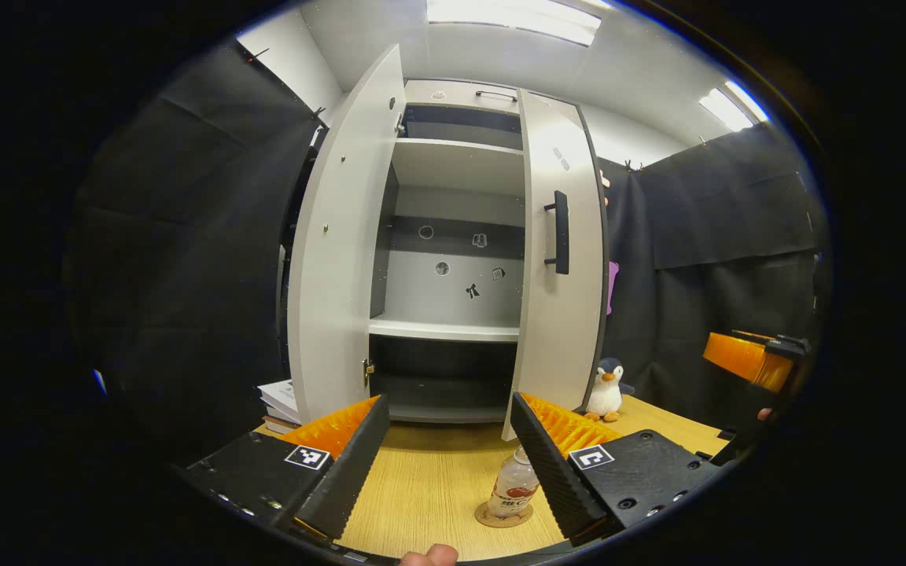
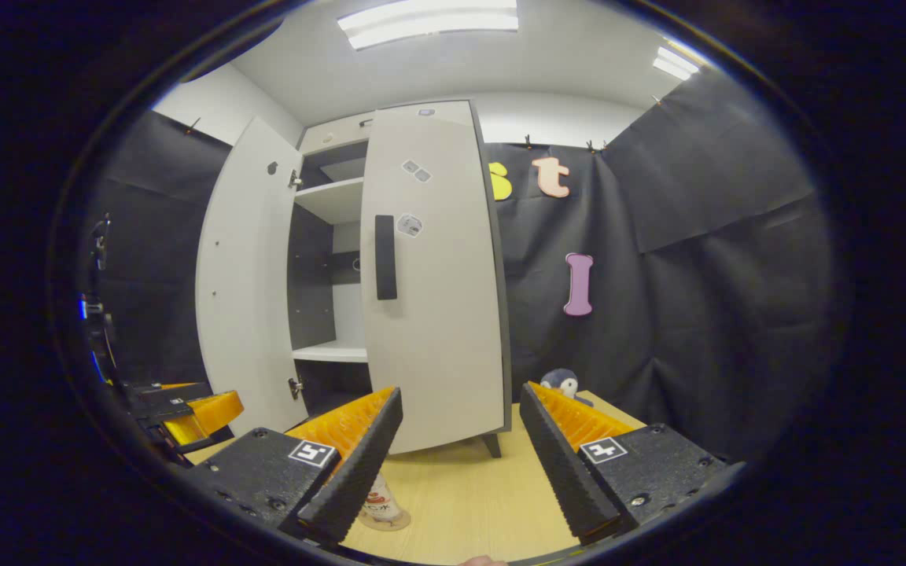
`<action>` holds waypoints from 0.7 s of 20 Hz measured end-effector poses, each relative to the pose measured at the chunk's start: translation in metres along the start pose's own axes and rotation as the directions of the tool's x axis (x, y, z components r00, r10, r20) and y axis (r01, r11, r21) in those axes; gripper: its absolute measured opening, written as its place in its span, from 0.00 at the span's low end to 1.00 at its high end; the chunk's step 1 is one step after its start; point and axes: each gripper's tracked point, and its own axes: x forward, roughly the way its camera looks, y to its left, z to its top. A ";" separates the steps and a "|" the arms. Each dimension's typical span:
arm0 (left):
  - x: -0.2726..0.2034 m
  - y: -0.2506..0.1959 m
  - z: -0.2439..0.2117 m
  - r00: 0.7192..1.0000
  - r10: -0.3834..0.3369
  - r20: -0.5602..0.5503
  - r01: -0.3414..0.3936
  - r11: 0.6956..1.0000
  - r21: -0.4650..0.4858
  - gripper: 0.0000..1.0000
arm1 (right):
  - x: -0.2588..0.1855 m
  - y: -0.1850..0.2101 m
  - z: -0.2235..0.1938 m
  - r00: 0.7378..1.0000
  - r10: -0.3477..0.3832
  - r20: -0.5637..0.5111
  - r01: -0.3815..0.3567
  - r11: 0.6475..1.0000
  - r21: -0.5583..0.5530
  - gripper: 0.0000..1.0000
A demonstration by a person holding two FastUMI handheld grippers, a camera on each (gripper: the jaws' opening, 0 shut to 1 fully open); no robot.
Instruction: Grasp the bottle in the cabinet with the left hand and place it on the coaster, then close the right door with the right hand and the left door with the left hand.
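Your left gripper is wide open, holding nothing. The bottle stands upright on the coaster on the table, just beside its right finger. Your right gripper is also spread wide and empty. Cabinet shelves are bare; left door wide open, right door partly open.

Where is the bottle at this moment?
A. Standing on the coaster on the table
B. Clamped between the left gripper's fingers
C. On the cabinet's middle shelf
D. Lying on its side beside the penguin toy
A: in the left gripper view the bottle stands upright on the round coaster on the table, with the open left gripper holding nothing.
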 end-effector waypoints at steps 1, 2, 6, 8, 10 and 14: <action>-0.001 0.001 0.008 1.000 0.002 0.017 -0.002 1.000 -0.017 0.95 | 0.000 0.002 0.001 1.000 0.009 0.002 -0.009 1.000 0.002 0.98; -0.002 0.002 0.020 0.999 -0.001 0.043 0.002 0.999 -0.041 0.95 | 0.001 0.004 0.001 1.000 0.015 0.004 -0.015 1.000 0.003 0.98; -0.007 0.033 0.083 0.984 0.022 0.174 -0.003 0.994 -0.111 0.94 | 0.005 0.014 0.005 0.999 0.051 0.014 -0.051 0.999 -0.014 0.98; -0.007 0.061 0.108 0.975 0.055 0.213 -0.021 0.987 -0.158 0.99 | 0.008 0.022 0.007 0.997 0.080 0.020 -0.079 0.997 -0.020 0.95; -0.008 0.105 0.134 0.953 0.144 0.267 -0.093 0.976 -0.195 0.95 | 0.012 0.025 0.004 0.996 0.094 0.010 -0.093 0.995 -0.023 0.98; -0.002 0.195 0.147 0.902 0.326 0.281 -0.274 0.939 -0.209 0.99 | 0.018 0.027 0.002 0.995 0.100 0.004 -0.100 0.995 -0.020 0.98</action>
